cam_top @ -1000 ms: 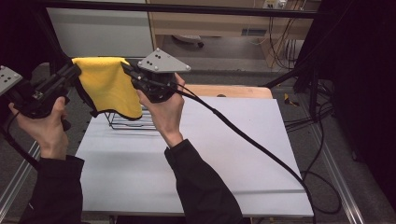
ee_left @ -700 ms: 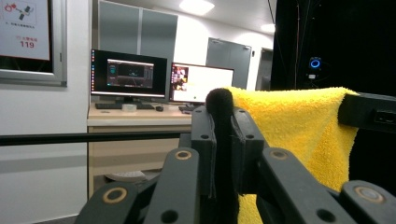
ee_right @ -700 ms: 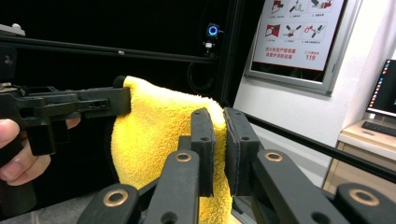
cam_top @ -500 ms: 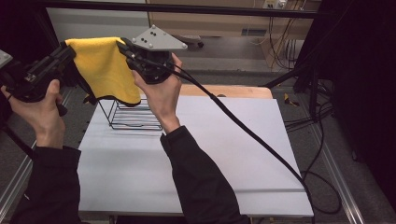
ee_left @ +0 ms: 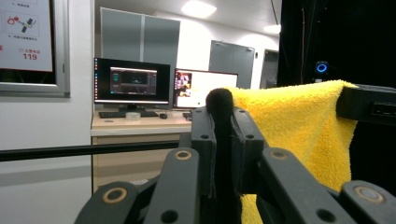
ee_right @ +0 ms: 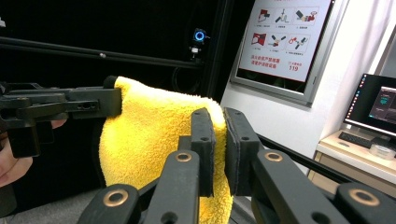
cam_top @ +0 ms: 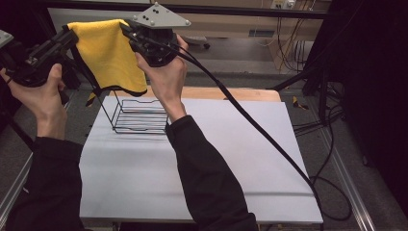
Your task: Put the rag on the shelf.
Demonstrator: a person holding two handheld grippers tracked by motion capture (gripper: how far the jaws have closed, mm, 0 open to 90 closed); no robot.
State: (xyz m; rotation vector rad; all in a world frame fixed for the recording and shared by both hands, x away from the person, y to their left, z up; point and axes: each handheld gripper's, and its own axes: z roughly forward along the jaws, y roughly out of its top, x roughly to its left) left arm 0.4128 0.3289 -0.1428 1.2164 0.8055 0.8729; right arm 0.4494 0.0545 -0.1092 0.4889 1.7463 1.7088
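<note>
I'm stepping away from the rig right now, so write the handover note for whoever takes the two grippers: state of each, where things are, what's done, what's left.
Left gripper: shut on one top corner of the yellow cloth.
Right gripper: shut on the other top corner.
Cloth: stretched between the two grippers, hanging free in the air above the wire rack, not touching it.
Rack: standing at the far left of the white table, with nothing on it.
Done: cloth picked up and spread out.
Left: probably lower it and drape it over the rack, then open both grippers.
</note>
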